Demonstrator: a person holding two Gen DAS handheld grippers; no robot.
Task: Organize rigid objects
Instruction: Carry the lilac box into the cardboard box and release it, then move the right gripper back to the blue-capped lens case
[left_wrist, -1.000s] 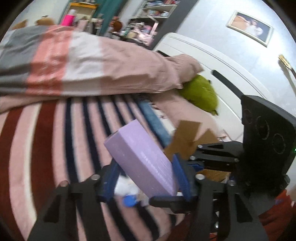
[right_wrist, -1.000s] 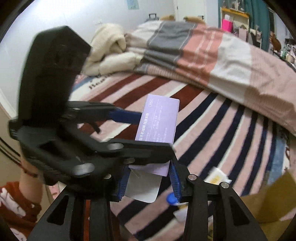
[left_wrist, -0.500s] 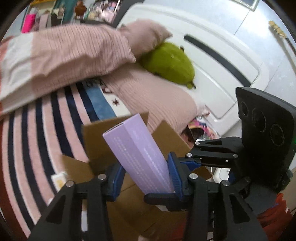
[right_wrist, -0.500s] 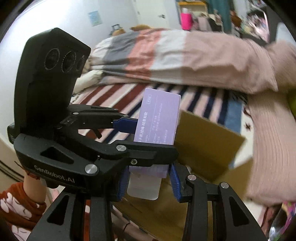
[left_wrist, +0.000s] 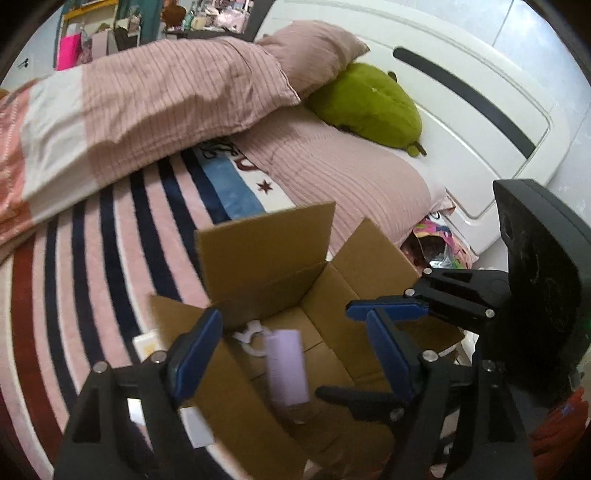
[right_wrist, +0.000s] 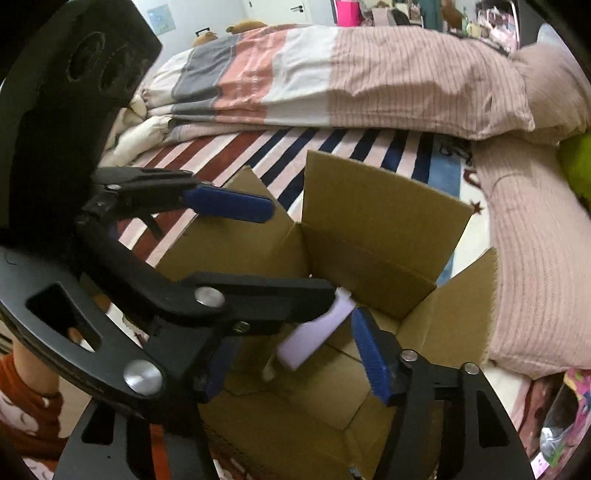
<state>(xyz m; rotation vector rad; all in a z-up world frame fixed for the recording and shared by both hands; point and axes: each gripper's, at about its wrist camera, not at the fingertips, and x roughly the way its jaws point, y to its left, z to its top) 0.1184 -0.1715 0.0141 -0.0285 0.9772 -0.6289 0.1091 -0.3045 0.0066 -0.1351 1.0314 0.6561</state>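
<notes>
A lilac box (left_wrist: 286, 369) lies blurred inside the open cardboard carton (left_wrist: 266, 254) on the bed, free of both grippers. It also shows in the right wrist view (right_wrist: 314, 338). A white ring-shaped part (left_wrist: 253, 336) lies in the carton beside it. My left gripper (left_wrist: 291, 347) is open and empty above the carton. My right gripper (right_wrist: 295, 365) is open and empty over the carton (right_wrist: 373, 206), crossed by the left gripper's blue pads (right_wrist: 229, 203).
The striped bed cover (left_wrist: 92, 258) spreads left of the carton. A pink pillow (left_wrist: 351, 177) and a green plush (left_wrist: 369, 103) lie behind it by the white headboard (left_wrist: 461, 85). A folded duvet (right_wrist: 332, 74) lies across the bed. Small flat items (left_wrist: 147, 345) lie left of the carton.
Both grippers opened and let go of the lilac box. It dropped from between the jaws into the carton.
</notes>
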